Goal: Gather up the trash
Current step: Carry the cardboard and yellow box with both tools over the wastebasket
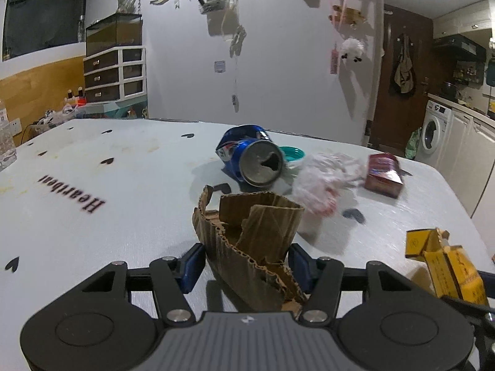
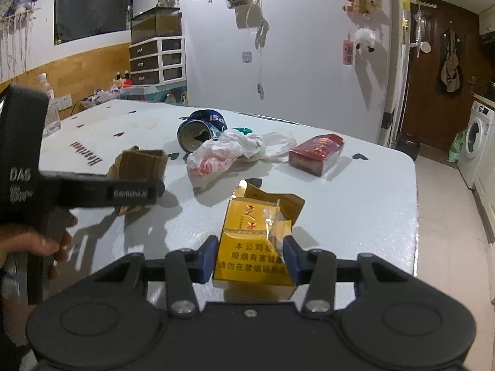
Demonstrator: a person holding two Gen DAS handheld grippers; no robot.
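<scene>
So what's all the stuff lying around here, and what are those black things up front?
cardboard scrap: one, brown, torn, between the left fingers
yellow pack: one, opened, between the right fingers
crushed can: one, blue, lying mid-table
plastic bag: one, white, crumpled beside the can
red box: one, right of the bag
teal lid: one, behind the can
table: one, white with black hearts
drawer unit: one, white and dark, by the wall
left gripper: one, black, blue pads
right gripper: one, black, blue pads
hand: one, holding the left gripper
</scene>
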